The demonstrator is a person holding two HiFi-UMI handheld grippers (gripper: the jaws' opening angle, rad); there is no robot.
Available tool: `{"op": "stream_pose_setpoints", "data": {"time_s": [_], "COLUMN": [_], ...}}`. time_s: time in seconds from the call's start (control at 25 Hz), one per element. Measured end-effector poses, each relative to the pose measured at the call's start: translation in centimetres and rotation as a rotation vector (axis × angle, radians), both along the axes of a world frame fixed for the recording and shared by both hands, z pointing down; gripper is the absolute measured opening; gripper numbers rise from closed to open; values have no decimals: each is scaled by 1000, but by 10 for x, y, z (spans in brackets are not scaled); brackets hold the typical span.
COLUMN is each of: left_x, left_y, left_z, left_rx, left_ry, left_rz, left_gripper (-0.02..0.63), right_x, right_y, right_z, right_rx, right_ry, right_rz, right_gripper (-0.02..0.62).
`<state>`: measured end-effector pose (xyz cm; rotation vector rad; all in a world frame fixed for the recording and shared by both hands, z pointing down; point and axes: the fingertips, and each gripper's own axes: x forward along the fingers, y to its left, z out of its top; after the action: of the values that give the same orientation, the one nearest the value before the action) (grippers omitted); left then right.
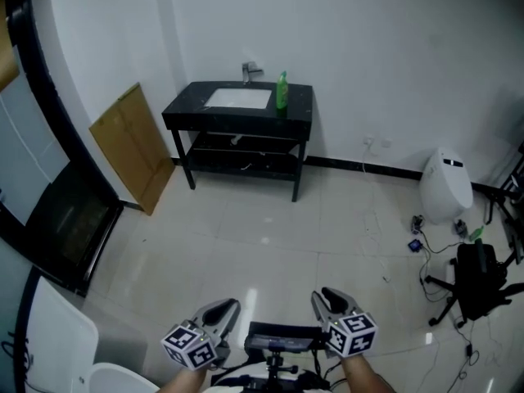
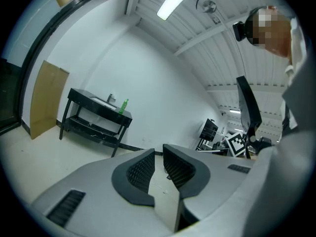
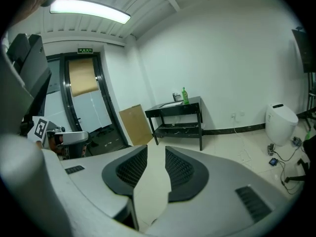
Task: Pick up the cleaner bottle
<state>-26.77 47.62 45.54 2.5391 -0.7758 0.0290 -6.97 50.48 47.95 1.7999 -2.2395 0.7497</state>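
Bottle not reached yet.
Cleaner bottle (image 1: pixel 282 90) stands on sink table (image 1: pixel 300 113), well apart; left gripper (image 1: pixel 221 311) barely parted, right gripper (image 1: pixel 327 300) wide, both empty, held ready.

One green cleaner bottle (image 1: pixel 282 89) is being counted, and one black washstand (image 1: pixel 299 109) under it. One white basin (image 1: pixel 237 98) is being seen in the washstand's top, with one faucet (image 1: pixel 250 72) behind. One lower shelf (image 1: pixel 237 164) is being tallied beneath. One brown board (image 1: pixel 131 146) is being counted at the wall, then one wall socket (image 1: pixel 375 143) and one white toilet (image 1: pixel 446 185). Two grippers are being counted: the left gripper (image 1: pixel 221 311) and the right gripper (image 1: pixel 326 301). Two marker cubes are being tallied with them, the left cube (image 1: pixel 190 346) and the right cube (image 1: pixel 354 334).
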Motion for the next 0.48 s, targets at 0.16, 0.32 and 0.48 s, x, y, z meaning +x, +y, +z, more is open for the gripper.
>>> {"op": "stream_pose_setpoints", "data": {"time_s": [0.16,0.32,0.48], "left_x": [-4,-6,-4], "left_y": [-45,-79,-103], "left_z": [-4,-6,-6], "left_rx": [6,13,8], "left_ry": [-4,-6,2], "left_rz": [33,72,77], "left_gripper": [44,44,44], "right_x": [-4,-10,-8], "right_y": [-43,-77,-99], "right_z": [-6,-11,-15], "right_rx": [9,17,15], "right_ry": [1,1,8], "right_rz": [36,64,71], "right_gripper": [106,106,106]}}
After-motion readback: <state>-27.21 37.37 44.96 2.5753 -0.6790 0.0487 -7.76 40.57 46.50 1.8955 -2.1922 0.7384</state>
